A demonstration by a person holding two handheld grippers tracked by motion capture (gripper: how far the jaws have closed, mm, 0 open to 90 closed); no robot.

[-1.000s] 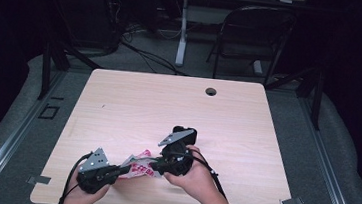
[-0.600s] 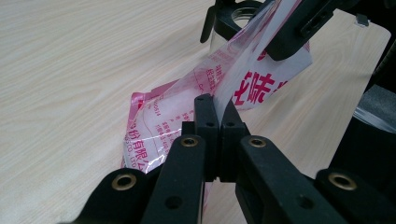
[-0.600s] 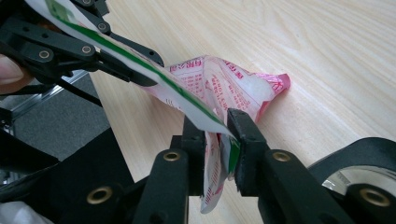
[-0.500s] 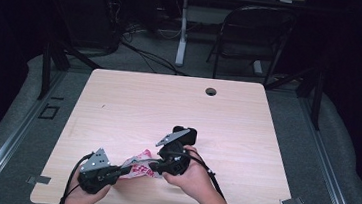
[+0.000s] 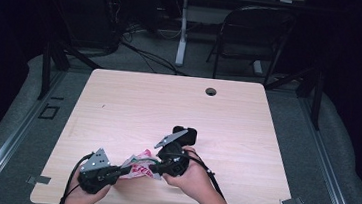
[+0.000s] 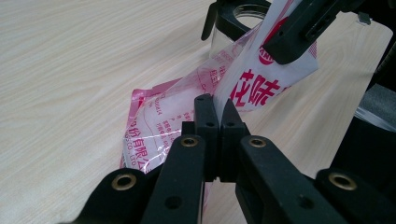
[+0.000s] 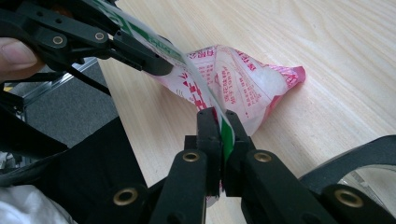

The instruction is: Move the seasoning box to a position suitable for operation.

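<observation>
High view: the bench (image 5: pixel 118 106) is a pale wooden top with rounded corners, bare across its far half and its right side, so there is wide open room ahead and to the right of the work. A small round hole (image 5: pixel 211 91) sits near the far edge, well apart from everything else. All the handling happens close to the near edge, left of centre, with a narrow strip of wood between the hands and the drop-off.

The left hand-held gripper (image 5: pixel 123 169) and the right hand-held gripper (image 5: pixel 151 168) point toward each other, with a pink and white plastic packet (image 5: pixel 138 164) stretched between them. The packet's lower end touches the bench while its upper part is lifted off it.

Left gripper view: the jaws are pressed together on the packet's (image 6: pixel 154 121) clear printed edge. Right gripper view: the jaws have just been closing and now pinch the packet's (image 7: pixel 243 84) green-striped edge, with the film between the pads (image 7: pixel 208 126).
</observation>
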